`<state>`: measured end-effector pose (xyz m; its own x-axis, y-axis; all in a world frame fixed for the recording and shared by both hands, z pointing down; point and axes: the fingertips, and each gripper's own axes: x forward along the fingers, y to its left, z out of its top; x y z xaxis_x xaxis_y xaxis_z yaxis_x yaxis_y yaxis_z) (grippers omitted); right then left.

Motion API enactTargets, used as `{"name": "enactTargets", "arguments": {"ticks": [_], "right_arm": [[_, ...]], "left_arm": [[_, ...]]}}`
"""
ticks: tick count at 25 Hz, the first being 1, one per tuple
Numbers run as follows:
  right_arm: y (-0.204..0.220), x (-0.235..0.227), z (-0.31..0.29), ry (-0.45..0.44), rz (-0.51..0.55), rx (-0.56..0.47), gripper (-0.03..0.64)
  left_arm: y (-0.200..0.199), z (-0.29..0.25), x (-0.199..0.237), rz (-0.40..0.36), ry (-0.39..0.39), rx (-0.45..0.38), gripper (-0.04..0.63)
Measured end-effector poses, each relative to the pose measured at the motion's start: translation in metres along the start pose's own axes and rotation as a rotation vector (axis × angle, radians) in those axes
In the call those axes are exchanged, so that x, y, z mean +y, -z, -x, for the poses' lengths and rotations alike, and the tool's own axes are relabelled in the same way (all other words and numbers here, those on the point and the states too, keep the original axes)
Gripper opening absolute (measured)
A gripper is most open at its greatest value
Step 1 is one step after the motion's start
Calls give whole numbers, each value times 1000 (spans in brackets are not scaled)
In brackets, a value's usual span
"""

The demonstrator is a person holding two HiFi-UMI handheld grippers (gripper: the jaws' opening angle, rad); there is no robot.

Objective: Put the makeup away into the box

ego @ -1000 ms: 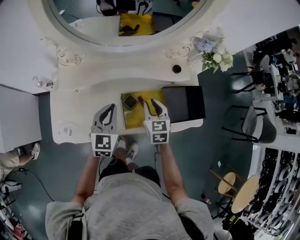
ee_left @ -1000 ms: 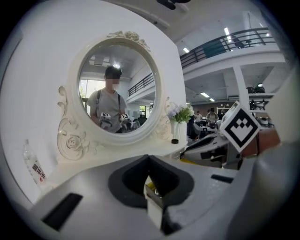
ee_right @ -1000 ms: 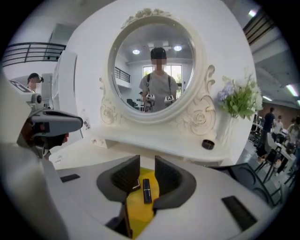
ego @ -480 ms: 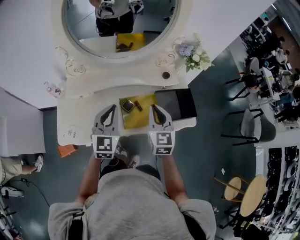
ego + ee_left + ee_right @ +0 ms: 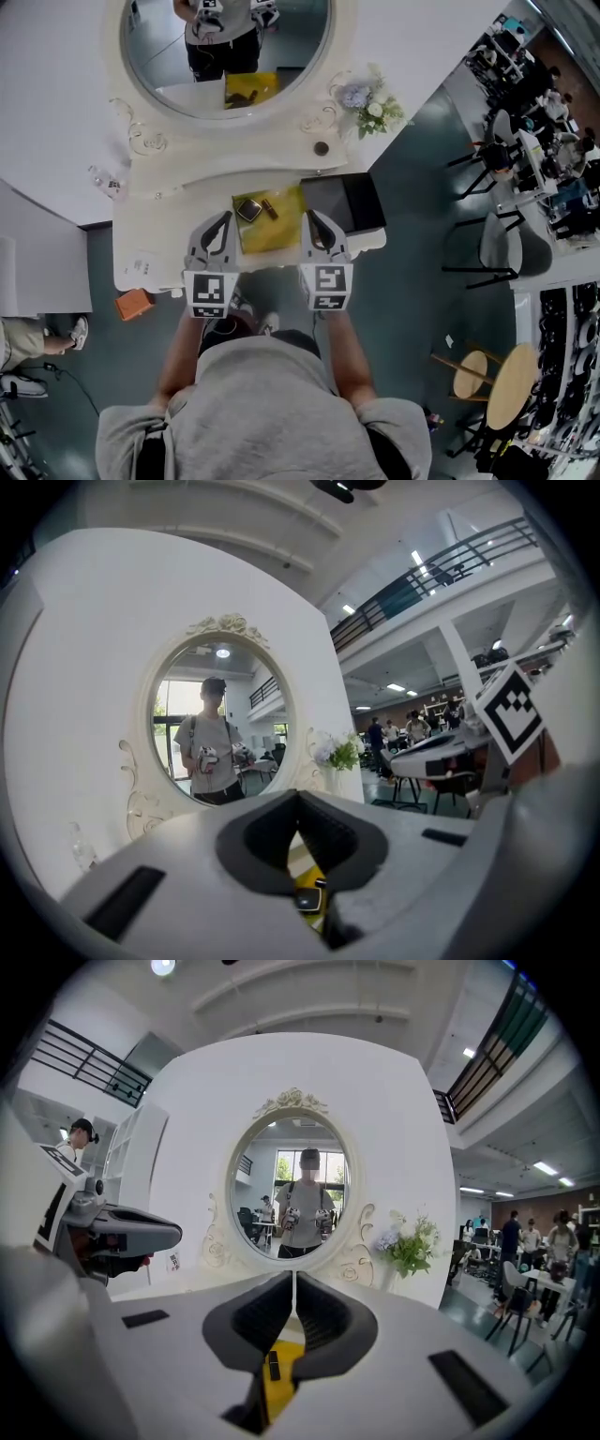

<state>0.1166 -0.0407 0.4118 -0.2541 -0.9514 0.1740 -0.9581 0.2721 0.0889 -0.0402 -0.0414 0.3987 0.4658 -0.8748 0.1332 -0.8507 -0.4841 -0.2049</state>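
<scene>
A yellow mat [image 5: 272,234] lies on the white dressing table [image 5: 159,225]. On it rest a dark square compact [image 5: 247,208] and a dark lipstick [image 5: 269,208]. A black box [image 5: 342,203] sits just right of the mat. My left gripper [image 5: 225,217] hovers at the mat's left front corner, shut and empty. My right gripper [image 5: 310,216] hangs at the mat's right front corner, also shut with nothing in it. Past the closed left gripper [image 5: 298,794] I glimpse the compact [image 5: 307,899]. Below the closed right gripper [image 5: 294,1274] the lipstick [image 5: 273,1365] shows on the mat [image 5: 281,1387].
An oval mirror [image 5: 225,47] stands behind the table, with a flower bunch [image 5: 367,103] at its right and a small dark round thing [image 5: 322,148] nearby. A little bottle [image 5: 105,180] sits at the far left. An orange item [image 5: 134,303] lies on the floor; chairs stand to the right.
Both grippers have risen and drawn back from over the mat to the table's front edge. The right jaws, slightly apart before, have shut empty. The table looks smaller in view.
</scene>
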Motion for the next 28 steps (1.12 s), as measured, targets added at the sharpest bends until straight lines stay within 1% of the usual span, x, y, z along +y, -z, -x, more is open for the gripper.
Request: {"name": "enactTargets", "arguments": {"ticks": [9, 16, 21, 28], "right_arm": [[16, -32, 27, 51, -15, 21, 25], [27, -68, 29, 100, -34, 40, 25], [33, -96, 12, 128, -52, 53, 25], [47, -129, -42, 140, -60, 98, 25]], "left_arm": [[-2, -4, -36, 14, 33, -4, 3], [-3, -36, -65, 0, 96, 10, 3], [-4, -73, -73, -9, 137, 19, 3], [-1, -140, -76, -8, 188, 37, 3]]}}
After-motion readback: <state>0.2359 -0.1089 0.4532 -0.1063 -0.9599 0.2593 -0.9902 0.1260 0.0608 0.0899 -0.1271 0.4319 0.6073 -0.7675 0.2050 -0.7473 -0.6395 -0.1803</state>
